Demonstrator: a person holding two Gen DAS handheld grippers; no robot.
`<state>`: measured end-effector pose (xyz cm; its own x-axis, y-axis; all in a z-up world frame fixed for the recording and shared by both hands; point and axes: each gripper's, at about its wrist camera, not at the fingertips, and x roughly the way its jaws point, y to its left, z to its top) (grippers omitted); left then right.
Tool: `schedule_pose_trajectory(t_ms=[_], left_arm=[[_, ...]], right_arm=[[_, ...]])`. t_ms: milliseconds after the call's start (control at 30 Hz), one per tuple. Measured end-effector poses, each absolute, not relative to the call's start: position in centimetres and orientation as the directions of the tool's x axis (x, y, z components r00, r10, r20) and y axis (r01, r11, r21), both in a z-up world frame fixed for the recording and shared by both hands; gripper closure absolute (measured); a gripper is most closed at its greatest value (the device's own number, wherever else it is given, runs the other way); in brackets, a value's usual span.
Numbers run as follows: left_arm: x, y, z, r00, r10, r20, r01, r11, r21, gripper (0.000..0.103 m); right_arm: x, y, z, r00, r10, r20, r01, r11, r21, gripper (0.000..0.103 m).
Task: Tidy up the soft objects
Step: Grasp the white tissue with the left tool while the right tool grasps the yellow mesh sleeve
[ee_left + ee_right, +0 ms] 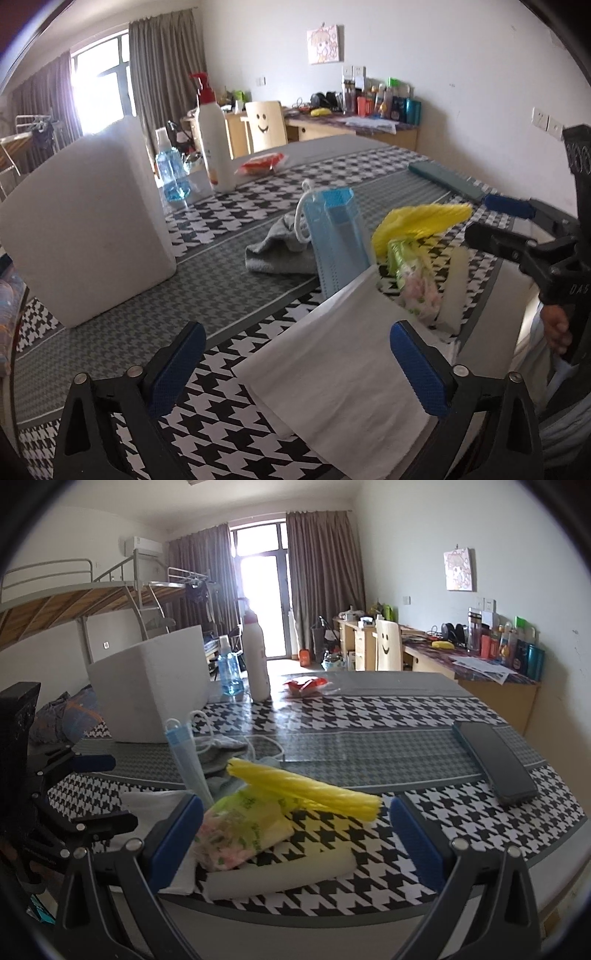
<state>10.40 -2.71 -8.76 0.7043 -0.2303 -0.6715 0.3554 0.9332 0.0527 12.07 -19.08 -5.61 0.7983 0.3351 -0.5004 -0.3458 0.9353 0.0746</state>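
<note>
We are holding the left gripper [297, 363] low over the houndstooth tablecloth [207, 406] with its blue-padded fingers [177, 365] spread wide and gripping nothing; a white sheet of tissue [332, 369] is lying flat between them, running forward from the fingertips. Just past the tissue's far end a blue face mask [340, 236] is standing up on edge, with a grey cloth [277, 251] crumpled behind it and to the left of it. Ahead of the right-hand finger a yellow plastic bag [413, 225] and a floral pouch [417, 288] are sitting together, and a pale foam strip [454, 291] is lying beside them. Far ahead of the left-hand finger a white box [92, 229] is standing, with a blue bottle [171, 177] and a white pump bottle [214, 140] beyond it. We are keeping the right gripper [297, 843] released as well, its fingers [417, 845] wide apart and touching nothing. Between them the foam strip [280, 875] is lying crosswise, with the floral pouch [229, 834] resting on it close to the left-hand finger, while the yellow plastic bag [306, 786] is lying just ahead. The mask [188, 753] is standing further forward, left of the bag, and a dark phone [495, 760] is lying well ahead of the right-hand finger
</note>
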Motion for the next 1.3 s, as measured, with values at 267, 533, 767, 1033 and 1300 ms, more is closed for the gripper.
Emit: schedule_pose_trajectory(t_ms=[267, 533, 767, 1033, 1300], left_arm=[[11.1, -3.3, -9.5, 0.677, -0.219, -0.703, 0.381, 0.921, 0.08, 0.011], [11.9, -3.5, -10.5, 0.621, -0.228, -0.75, 0.415, 0.907, 0.068, 0.022], [11.9, -3.7, -10.9, 0.592, -0.237, -0.77, 0.429, 0.902, 0.052, 0.037], [11.0, -4.4, -10.6, 0.561, -0.293, -0.774, 0.485, 0.874, 0.021, 0.069], [10.2, -4.9, -10.5, 0.548, -0.319, -0.773, 0.526, 0.85, 0.022, 0.093]], right_arm=[[13.5, -19.7, -6.1, 0.793, 0.267, -0.547, -0.305, 0.952, 0.022, 0.001], [14.8, -19.3, -6.5, 0.794, 0.233, -0.561, -0.318, 0.946, -0.057, 0.001], [15.5, -18.9, -6.6, 0.804, 0.199, -0.56, -0.322, 0.938, -0.129, 0.001], [16.2, -18.7, -7.2, 0.795, 0.182, -0.578, -0.33, 0.931, -0.16, 0.001], [15.8, -18.7, -7.0, 0.782, 0.206, -0.588, -0.355, 0.923, -0.149, 0.014]])
